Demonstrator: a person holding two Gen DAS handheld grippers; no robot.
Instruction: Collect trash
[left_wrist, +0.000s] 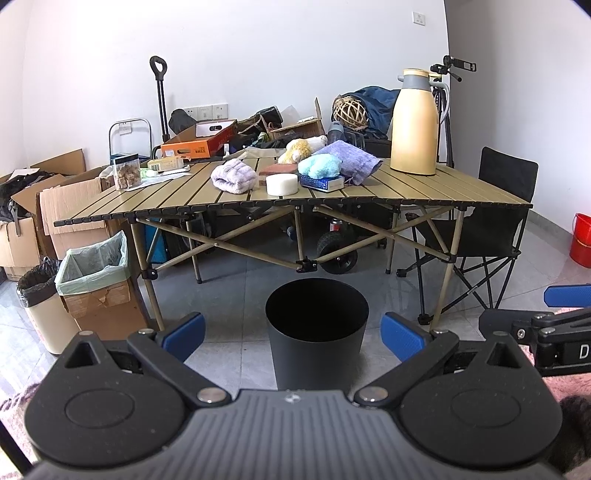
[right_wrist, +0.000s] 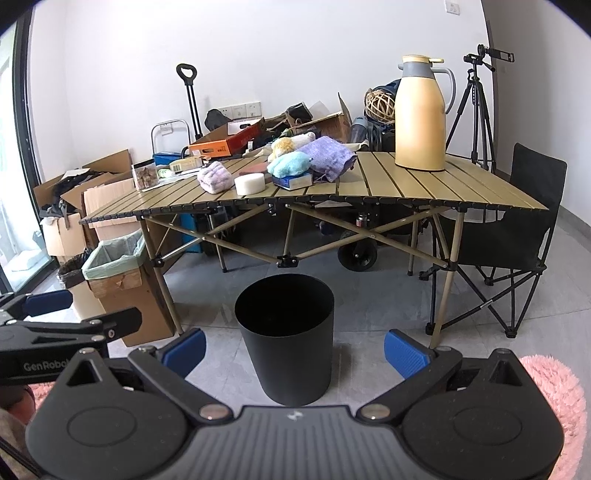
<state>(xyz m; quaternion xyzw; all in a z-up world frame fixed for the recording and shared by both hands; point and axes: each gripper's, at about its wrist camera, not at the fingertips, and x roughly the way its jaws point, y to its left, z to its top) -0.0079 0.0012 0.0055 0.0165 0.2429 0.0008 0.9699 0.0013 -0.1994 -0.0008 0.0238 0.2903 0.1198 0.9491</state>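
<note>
An empty black bin (left_wrist: 317, 332) stands on the grey floor in front of a slatted folding table (left_wrist: 424, 188). My left gripper (left_wrist: 293, 334) is open just short of the bin, holding nothing. My right gripper (right_wrist: 295, 349) is also open and empty, facing the same bin (right_wrist: 284, 332). On the table lie a lilac rolled towel (left_wrist: 233, 177), a white round block (left_wrist: 282, 184), a teal plush (left_wrist: 319, 166), a purple cloth (left_wrist: 351, 157), a blue box (left_wrist: 325, 182) and small packets (left_wrist: 166, 164) at the far left. Each gripper shows at the edge of the other's view.
A tall yellow thermos (left_wrist: 415, 122) stands on the table's right part. Left of the table are a cardboard box with a green liner (left_wrist: 96, 273) and a beige bin with a black liner (left_wrist: 40, 302). A black folding chair (left_wrist: 506, 206) and red bucket (left_wrist: 583, 240) are right.
</note>
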